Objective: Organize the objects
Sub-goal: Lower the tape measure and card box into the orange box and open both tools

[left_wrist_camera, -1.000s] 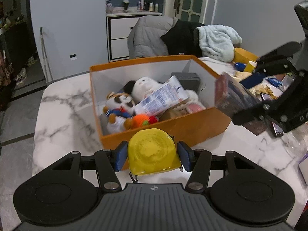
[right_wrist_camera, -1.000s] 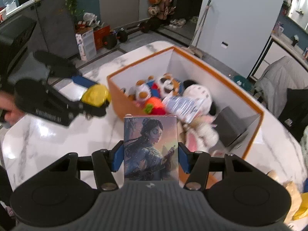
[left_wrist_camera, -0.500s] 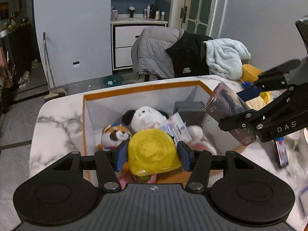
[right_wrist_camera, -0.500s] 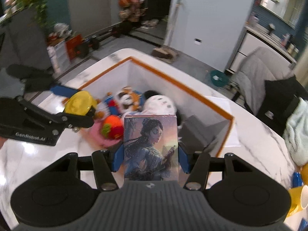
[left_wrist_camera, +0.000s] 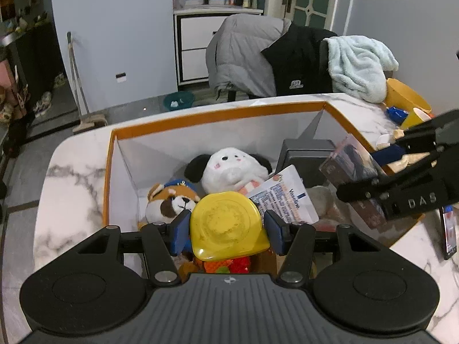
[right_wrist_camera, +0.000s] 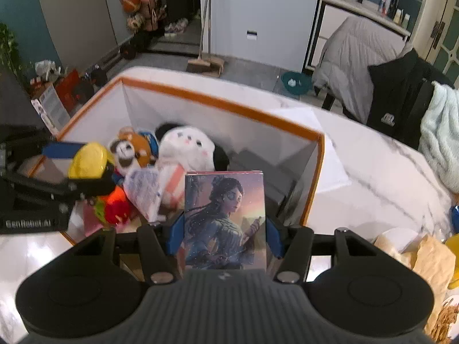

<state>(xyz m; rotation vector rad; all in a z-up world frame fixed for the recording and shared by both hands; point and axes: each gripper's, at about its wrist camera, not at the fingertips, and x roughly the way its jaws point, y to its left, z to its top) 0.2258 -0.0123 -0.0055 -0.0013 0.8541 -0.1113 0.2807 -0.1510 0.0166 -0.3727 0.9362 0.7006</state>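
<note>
My left gripper is shut on a yellow tape measure and holds it over the near part of the orange-rimmed box. My right gripper is shut on a picture box with a woman's portrait, held over the box's right side. Both show from the other view: the tape measure at left, the picture box at right. Inside the box lie a white plush, a fox plush, a printed packet and a dark case.
The box stands on a white marble table. Yellow cups, wrappers and a phone crowd the table's right end. Jackets and a towel hang on chairs behind.
Both grippers have moved forward from beside the box to over its inside, each still holding its object. The picture box has dropped lower toward the box's right side.
</note>
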